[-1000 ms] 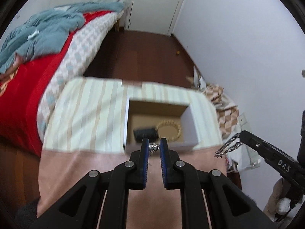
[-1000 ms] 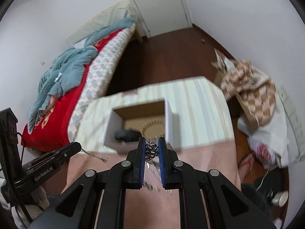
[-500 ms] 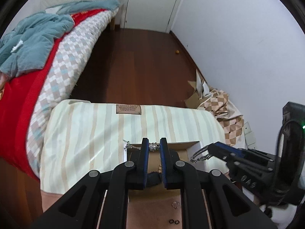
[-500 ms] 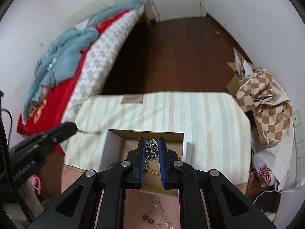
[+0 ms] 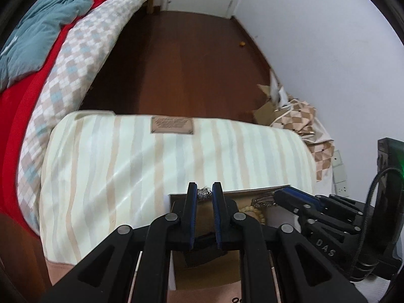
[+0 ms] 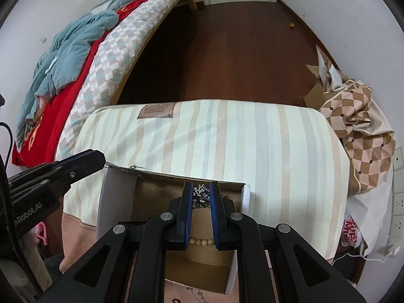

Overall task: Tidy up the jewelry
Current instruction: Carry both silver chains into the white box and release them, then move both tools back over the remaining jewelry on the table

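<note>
While your left tongs [image 5: 204,194] clench the silver chain's [image 6: 201,195] clasp end, your right tongs [image 6: 201,197] grip its bunched links above the open cardboard box [image 6: 115,202].

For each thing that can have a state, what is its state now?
Left gripper: shut on silver chain.
Right gripper: shut on silver chain.
Silver chain: held over the box.
White cardboard box: open, lidless.
Beige bead bracelet: lying inside the box.
</note>
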The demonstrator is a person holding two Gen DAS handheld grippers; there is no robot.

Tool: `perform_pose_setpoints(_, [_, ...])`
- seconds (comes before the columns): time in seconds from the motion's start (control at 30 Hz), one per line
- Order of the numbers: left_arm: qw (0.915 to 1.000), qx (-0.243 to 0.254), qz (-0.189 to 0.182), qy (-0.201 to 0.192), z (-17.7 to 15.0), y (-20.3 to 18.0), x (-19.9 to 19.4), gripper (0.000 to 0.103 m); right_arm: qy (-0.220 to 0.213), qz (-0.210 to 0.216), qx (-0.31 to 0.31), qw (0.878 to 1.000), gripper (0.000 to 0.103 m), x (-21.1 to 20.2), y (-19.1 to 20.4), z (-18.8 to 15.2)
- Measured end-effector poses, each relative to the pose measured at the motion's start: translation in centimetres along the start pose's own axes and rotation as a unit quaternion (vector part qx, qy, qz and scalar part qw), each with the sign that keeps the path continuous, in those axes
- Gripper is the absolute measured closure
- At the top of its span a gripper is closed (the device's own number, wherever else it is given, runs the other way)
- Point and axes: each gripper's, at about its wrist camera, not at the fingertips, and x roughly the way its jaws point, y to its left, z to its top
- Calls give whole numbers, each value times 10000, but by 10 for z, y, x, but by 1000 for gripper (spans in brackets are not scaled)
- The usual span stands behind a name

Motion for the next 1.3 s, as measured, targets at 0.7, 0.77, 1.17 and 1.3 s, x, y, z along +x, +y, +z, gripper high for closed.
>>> perform_pose_setpoints(0.7, [9895,122,1306,-614,-53,11,-38,1,-339,-1117,-90,9931,7,-40,2,-47])
perform_pose_setpoints(0.77, [9886,120,1373,-603,-64,11,-37,1,-325,-1202,-85,9922,3,-39,4,-60])
perform_pose_setpoints(1.17, [9864,26,1484,-713,-117,3,-67,1,-669,-1451,9,9872,2,-76,16,-116])
perform_pose_setpoints(1.3, [9852,48,1445,-925,-134,-8,-93,1,-907,-1481,-4,9848,2,-105,23,-131])
